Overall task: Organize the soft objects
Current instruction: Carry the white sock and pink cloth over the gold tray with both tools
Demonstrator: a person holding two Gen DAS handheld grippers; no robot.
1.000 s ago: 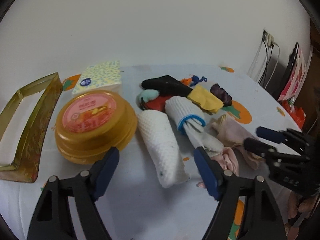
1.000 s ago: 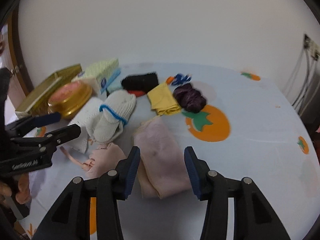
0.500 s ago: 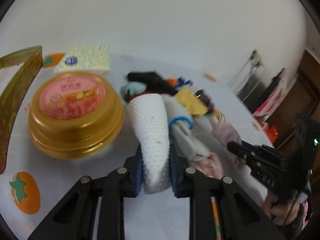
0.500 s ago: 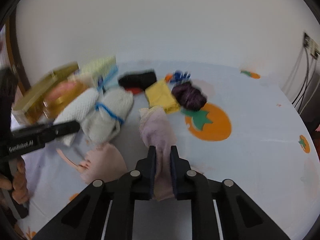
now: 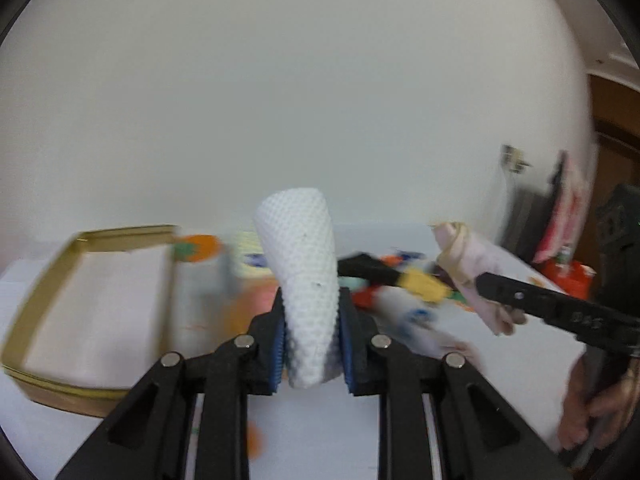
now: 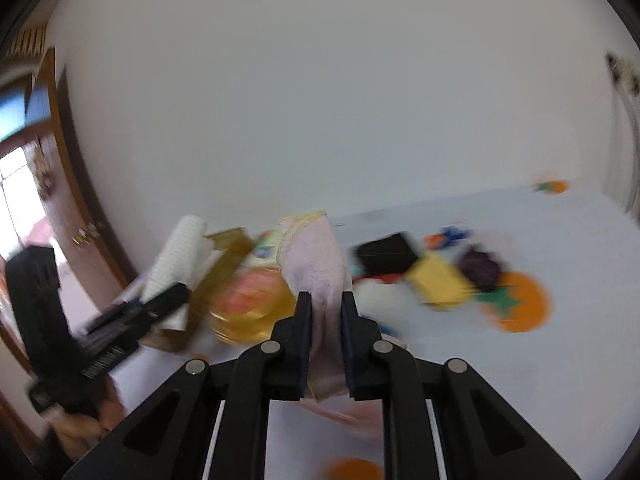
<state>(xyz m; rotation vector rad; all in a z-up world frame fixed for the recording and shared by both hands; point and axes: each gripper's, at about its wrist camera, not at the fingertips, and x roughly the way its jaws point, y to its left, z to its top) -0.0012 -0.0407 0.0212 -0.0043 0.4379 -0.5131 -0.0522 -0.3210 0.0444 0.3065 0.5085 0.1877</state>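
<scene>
Left gripper [image 5: 311, 344] clamped on a white waffle-knit cloth [image 5: 306, 276], which stands up from the jaws, clear of the table [image 5: 320, 432]. Right gripper [image 6: 326, 344] clamped on a pale pink cloth [image 6: 316, 268], also raised off the table. Gold tray [image 5: 36, 312] sits left of the white cloth. Beyond the pink cloth: round gold tin [image 6: 248, 304], then black, yellow and purple items, blurred.

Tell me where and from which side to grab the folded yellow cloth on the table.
Take the folded yellow cloth across its near folded edge, coming from above with the fingers straddling its short width. It lies flat on the white tablecloth, so a pinch there probably gathers all layers. Come from the near side: the black cloth and dark purple bundle crowd its far sides.
</scene>
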